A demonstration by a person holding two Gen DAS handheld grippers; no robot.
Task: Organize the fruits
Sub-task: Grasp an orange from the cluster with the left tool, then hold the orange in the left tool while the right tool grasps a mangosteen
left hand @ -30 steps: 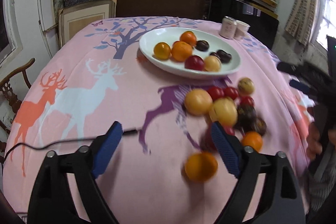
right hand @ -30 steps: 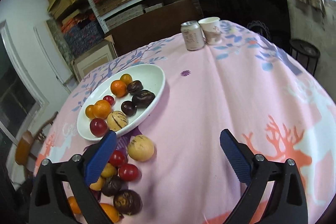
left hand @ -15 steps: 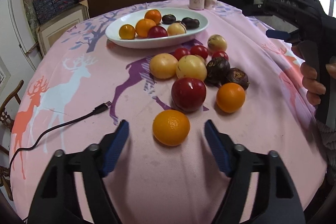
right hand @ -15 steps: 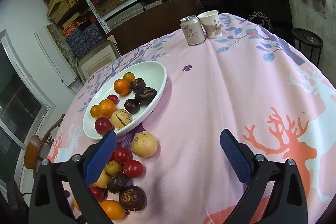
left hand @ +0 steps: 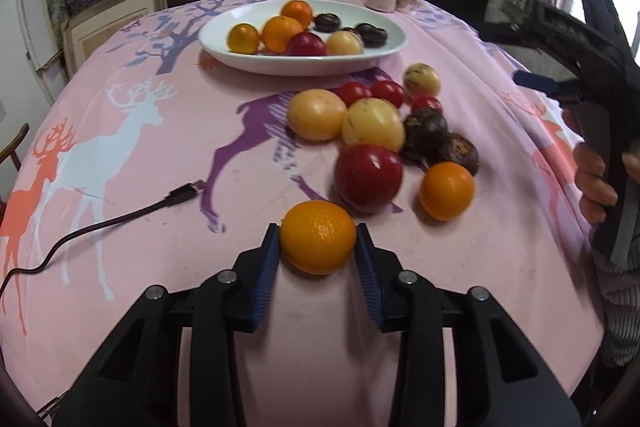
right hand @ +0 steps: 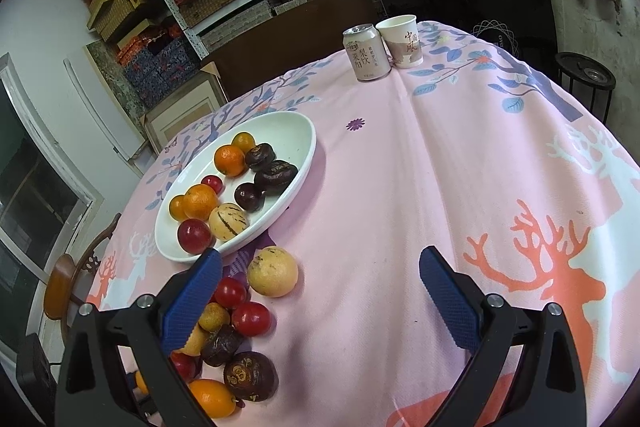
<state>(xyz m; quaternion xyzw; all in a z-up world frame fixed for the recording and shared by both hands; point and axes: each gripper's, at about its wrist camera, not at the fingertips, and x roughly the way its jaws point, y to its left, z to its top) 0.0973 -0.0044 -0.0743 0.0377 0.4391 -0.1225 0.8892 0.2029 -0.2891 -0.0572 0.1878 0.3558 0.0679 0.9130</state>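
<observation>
Left hand-held gripper (left hand: 318, 253) closing on near orange (left hand: 317, 237), pads at its sides; right hand-held gripper (right hand: 320, 301) wide, empty; off-centre squeeze could roll it away across worktop (left hand: 160, 187).

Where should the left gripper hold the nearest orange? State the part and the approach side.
Across its widest middle, from the near side. The orange is round and sits apart from the red fruit behind it. The left gripper already straddles it there, jaws closing, pads at both flanks.
</observation>
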